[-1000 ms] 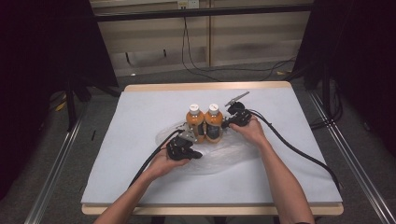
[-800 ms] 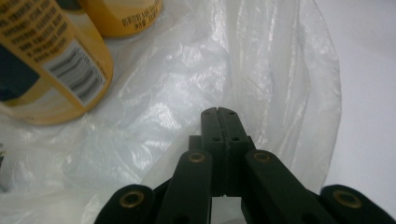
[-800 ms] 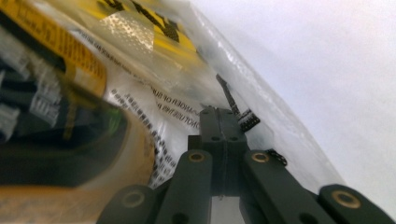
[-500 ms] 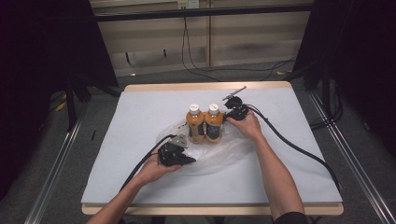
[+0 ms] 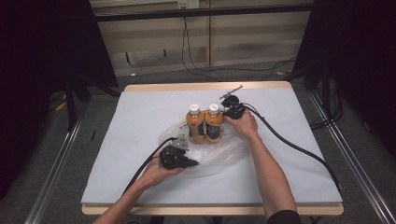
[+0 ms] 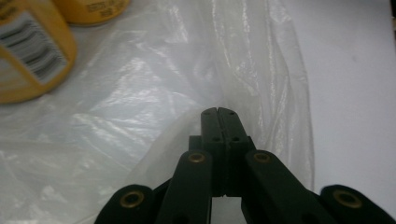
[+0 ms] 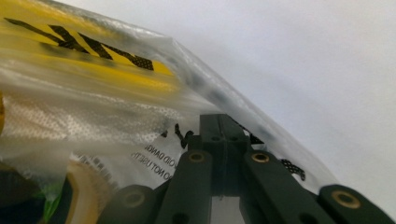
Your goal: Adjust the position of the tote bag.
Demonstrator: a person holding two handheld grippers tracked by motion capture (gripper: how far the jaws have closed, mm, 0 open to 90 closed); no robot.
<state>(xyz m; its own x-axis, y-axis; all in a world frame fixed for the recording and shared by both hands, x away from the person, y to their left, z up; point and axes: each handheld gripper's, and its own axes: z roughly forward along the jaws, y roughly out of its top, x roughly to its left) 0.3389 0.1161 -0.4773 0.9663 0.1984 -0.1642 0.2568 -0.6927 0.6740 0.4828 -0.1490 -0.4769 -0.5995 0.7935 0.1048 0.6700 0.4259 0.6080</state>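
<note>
Table centre blocked by two upright bottles (image 5: pixel 205 123) and crumpled plastic bag (image 5: pixel 219 154); surrounding white table cover (image 5: pixel 140 112) left free.

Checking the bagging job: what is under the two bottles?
The two bottles stand on the clear plastic bag, spread on the white table. Whether they are inside the bag or just on top cannot be told; their bases are covered.

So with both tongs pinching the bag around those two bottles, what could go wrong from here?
1. The two bottles stand upright, touching, on the loose bag; a tug by the left tongs could topple them.
2. The film is thin and crinkled; it may slip from the shut jaws or tear.
3. The right tongs sit close beside a bottle and could knock it.
</note>
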